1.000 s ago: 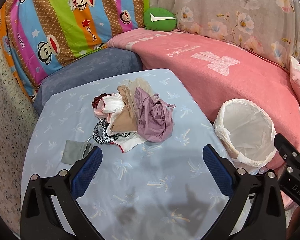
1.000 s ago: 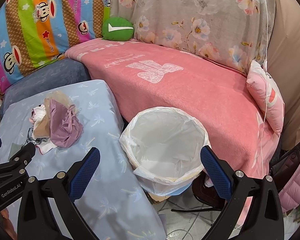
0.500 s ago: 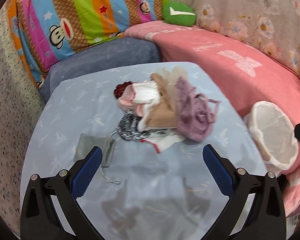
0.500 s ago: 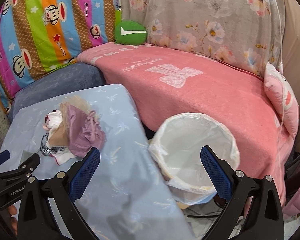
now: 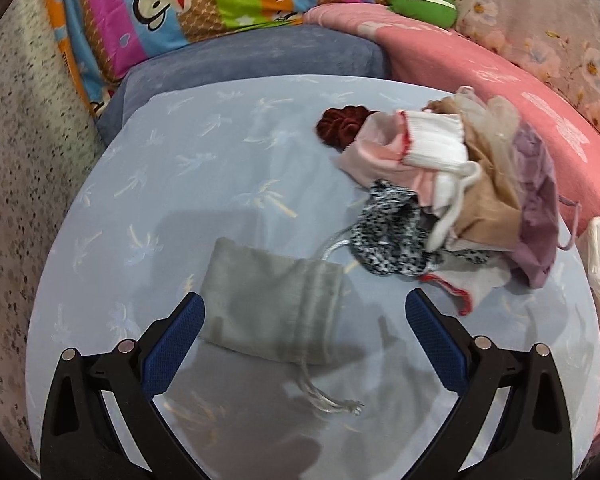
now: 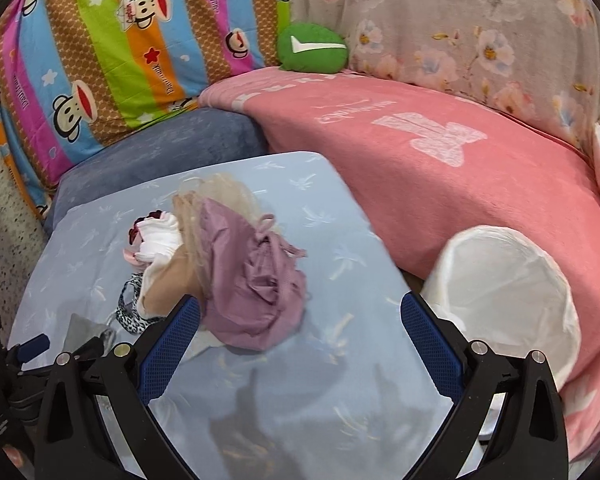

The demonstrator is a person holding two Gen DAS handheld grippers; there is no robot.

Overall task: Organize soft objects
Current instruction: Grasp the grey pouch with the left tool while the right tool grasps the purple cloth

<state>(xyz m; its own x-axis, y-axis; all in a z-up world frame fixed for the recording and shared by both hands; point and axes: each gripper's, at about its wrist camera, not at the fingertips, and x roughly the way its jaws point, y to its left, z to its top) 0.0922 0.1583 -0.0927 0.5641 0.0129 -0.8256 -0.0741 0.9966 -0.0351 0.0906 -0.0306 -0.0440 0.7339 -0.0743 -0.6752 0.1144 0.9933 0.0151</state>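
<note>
Progress stands at the start of the sort: nothing shows inside the white-lined basket (image 6: 504,292), as far as its visible inner wall reveals, and every soft item lies on the pale blue table cover (image 5: 188,168).

Left to right across the table:

1. Grey drawstring pouch (image 5: 274,300). It lies flat and apart from the heap, its cords trailing toward the camera. The left gripper (image 5: 304,326) hangs over it with its tongs spread wide, one blue pad at each side of the pouch, and whether they touch it cannot be told. No grasp is made.
2. Mixed heap (image 5: 452,204). It holds a dark red knit piece, white and pink fabric, a black-and-white speckled band, a tan garment and a mauve garment (image 6: 252,280) (all tangled together, none separated out).
3. Right gripper (image 6: 300,322). Its tongs are spread wide and hold nothing; in the right wrist view the mauve garment lies between and just beyond them.
4. Basket, beside the table's right edge, against the pink blanket (image 6: 440,152).

Judgement: all items remain to be moved. The pouch looks the likeliest first pick for the left side.
</note>
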